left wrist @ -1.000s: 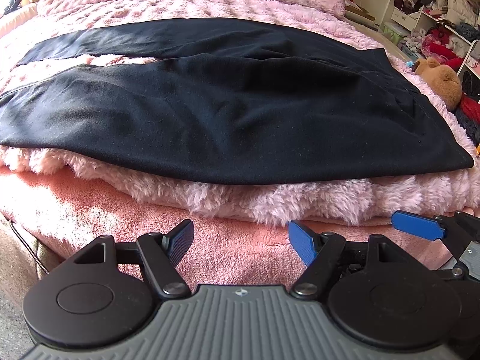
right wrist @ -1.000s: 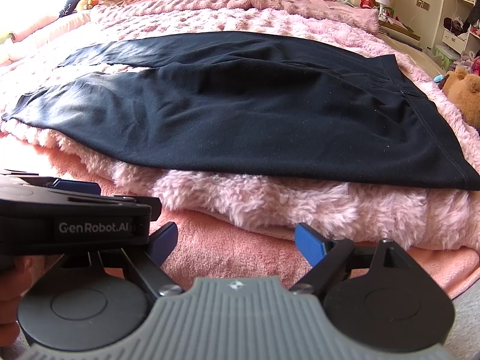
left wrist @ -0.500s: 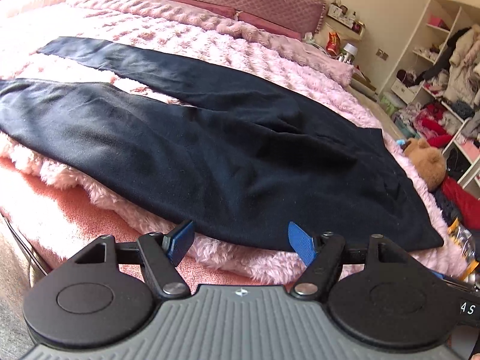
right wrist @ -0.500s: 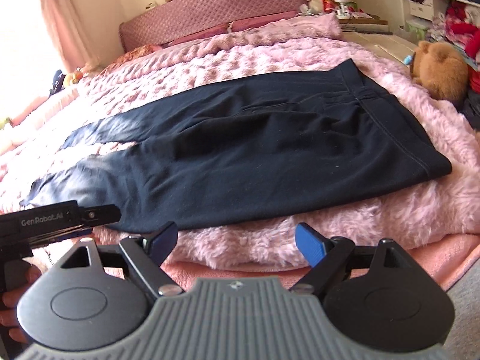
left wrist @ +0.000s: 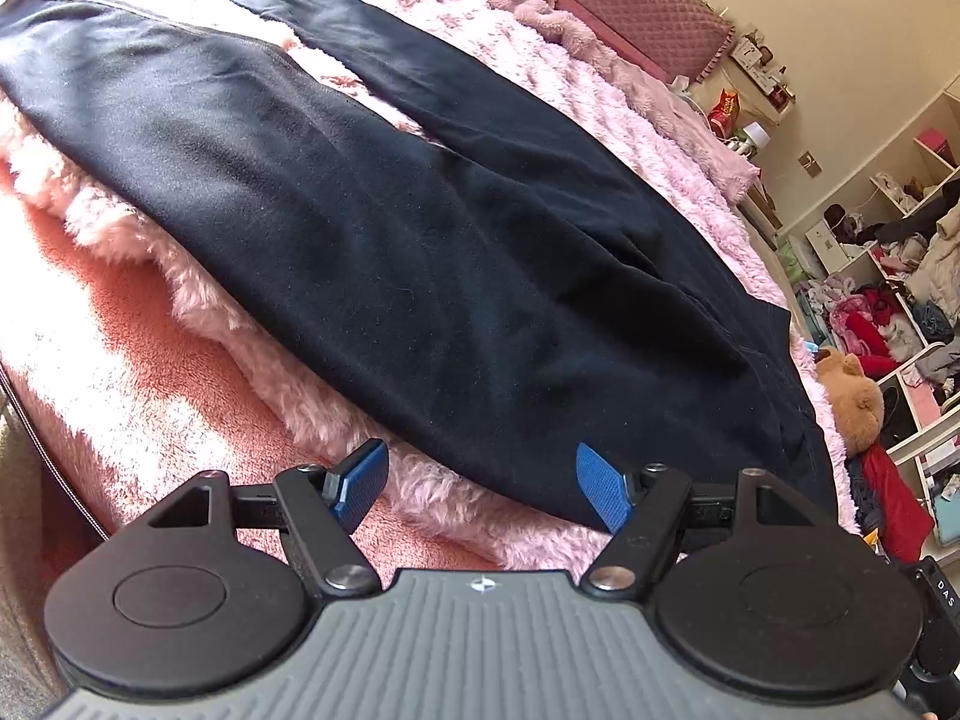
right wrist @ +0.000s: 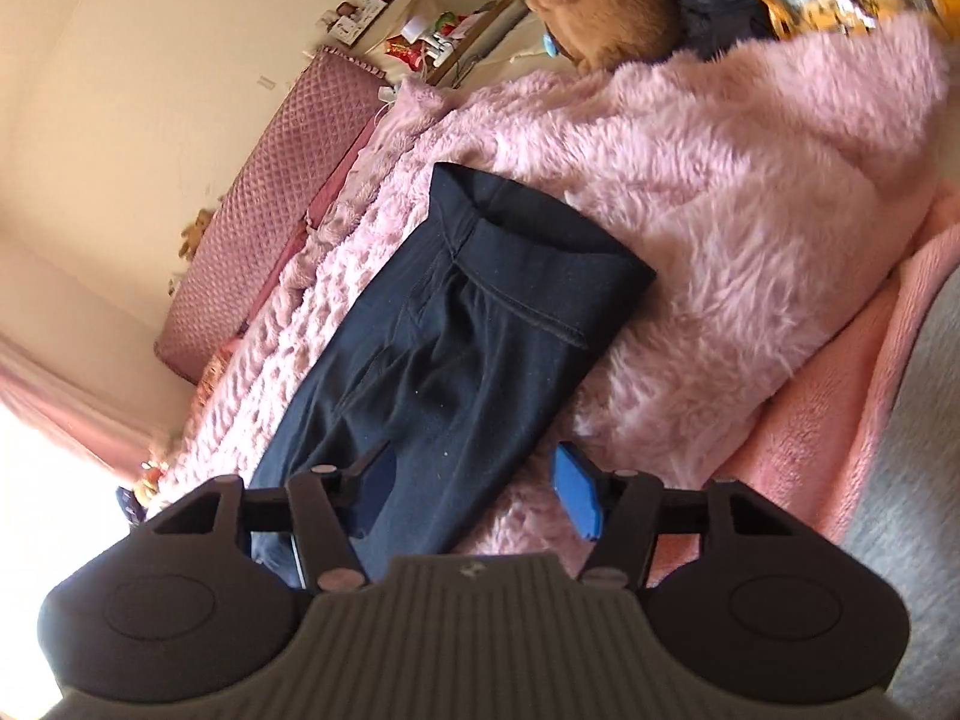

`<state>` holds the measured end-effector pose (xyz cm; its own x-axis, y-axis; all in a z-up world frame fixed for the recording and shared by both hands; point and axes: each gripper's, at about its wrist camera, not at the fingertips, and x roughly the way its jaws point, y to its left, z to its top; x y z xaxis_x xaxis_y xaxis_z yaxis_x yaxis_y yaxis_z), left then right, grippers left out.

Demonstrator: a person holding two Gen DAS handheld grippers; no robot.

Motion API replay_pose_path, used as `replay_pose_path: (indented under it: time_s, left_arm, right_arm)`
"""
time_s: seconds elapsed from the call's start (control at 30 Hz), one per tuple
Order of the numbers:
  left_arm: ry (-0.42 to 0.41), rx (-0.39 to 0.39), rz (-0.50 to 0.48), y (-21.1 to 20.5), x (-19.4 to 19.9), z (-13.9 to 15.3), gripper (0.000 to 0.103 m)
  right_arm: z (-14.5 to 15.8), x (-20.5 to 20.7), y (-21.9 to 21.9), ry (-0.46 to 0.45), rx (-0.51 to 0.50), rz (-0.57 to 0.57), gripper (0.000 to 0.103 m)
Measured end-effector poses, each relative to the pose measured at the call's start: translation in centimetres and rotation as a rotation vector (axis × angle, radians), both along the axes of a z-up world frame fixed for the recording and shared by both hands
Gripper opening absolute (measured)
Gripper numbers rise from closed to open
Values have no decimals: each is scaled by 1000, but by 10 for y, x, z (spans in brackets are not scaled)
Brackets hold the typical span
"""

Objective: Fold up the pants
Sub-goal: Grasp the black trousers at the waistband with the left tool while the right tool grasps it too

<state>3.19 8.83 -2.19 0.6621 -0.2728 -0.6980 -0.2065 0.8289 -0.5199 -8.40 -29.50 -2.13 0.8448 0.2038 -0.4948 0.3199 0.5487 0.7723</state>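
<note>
Black pants (left wrist: 420, 240) lie flat on a fluffy pink blanket (left wrist: 630, 96) on the bed, both legs running to the far left, waistband at the right. My left gripper (left wrist: 480, 483) is open and empty, just in front of the pants' near edge by the seat. In the right wrist view the camera is rolled sideways; the pants (right wrist: 456, 348) run away from me with the waistband (right wrist: 552, 252) farthest. My right gripper (right wrist: 474, 495) is open, its jaws on either side of the pants' near edge, holding nothing.
A coral-pink sheet (left wrist: 120, 372) covers the bed's near edge under the blanket. A brown teddy bear (left wrist: 852, 402) sits beside the bed at the right, and shelves of clothes (left wrist: 888, 276) stand behind it. A quilted headboard (right wrist: 276, 204) stands at the back.
Both grippers have moved in closer to the pants' near edge. The right gripper has rolled sideways and shifted toward the waistband end. Both stay open.
</note>
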Motion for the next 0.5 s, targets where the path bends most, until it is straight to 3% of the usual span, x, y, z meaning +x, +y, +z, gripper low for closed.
replay_pose_path:
  time_s: [0.13,0.2,0.37,0.5]
  left_arm:
    - [-19,-42,48,5,-2,-7,82]
    - [-32,-87,67,12,-1,-10,82]
    - [-38,-249,134,37,4,-21,82]
    - [31,-346,210,54,9,-43,80]
  right_arm:
    - [-20,14,-13,0,188,27,23]
    - [-24,20,-17,-20,231,49,16]
    - [-24,30,-22,-31,250,58,16]
    - [-29,25,-20,-6,271,58,16]
